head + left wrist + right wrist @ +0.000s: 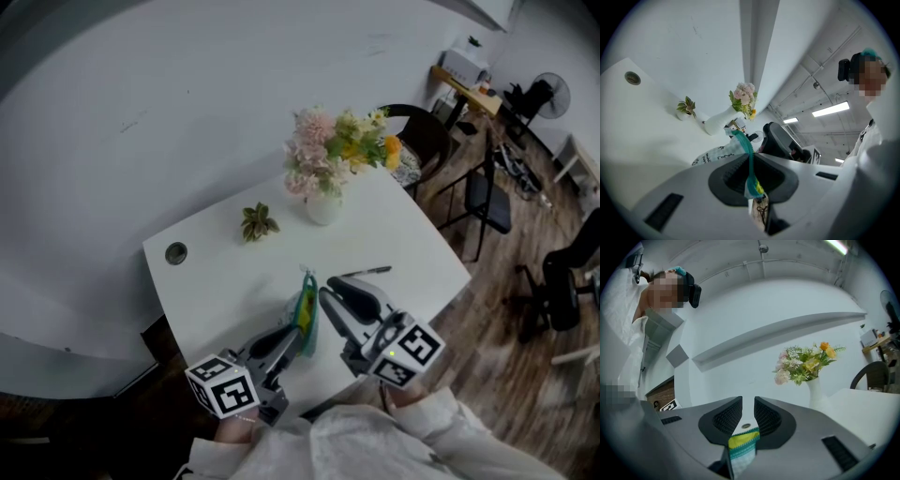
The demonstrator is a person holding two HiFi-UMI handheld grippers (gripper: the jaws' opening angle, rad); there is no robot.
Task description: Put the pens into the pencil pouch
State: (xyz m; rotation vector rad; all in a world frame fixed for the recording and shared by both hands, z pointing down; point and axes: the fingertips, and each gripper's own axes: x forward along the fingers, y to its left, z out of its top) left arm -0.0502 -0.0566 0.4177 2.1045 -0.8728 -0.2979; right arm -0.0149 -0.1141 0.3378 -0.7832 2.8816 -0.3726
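Observation:
A white printed pencil pouch (307, 311) with a teal zip edge hangs above the table's front, held between both grippers. My left gripper (300, 333) is shut on its teal edge (746, 151); the pouch's printed body (715, 154) reaches out beyond the jaws. My right gripper (324, 296) is nearly closed on the pouch's teal and yellow end (743, 442), which sits deep between the jaws. A black pen (366, 272) lies on the white table (412, 248), just beyond the right gripper. No other pen shows.
A white vase of flowers (323, 206) stands at the table's far edge, with a small potted plant (258, 222) and a cable hole (175, 252) to its left. Dark chairs (487, 197) stand on the wood floor at the right.

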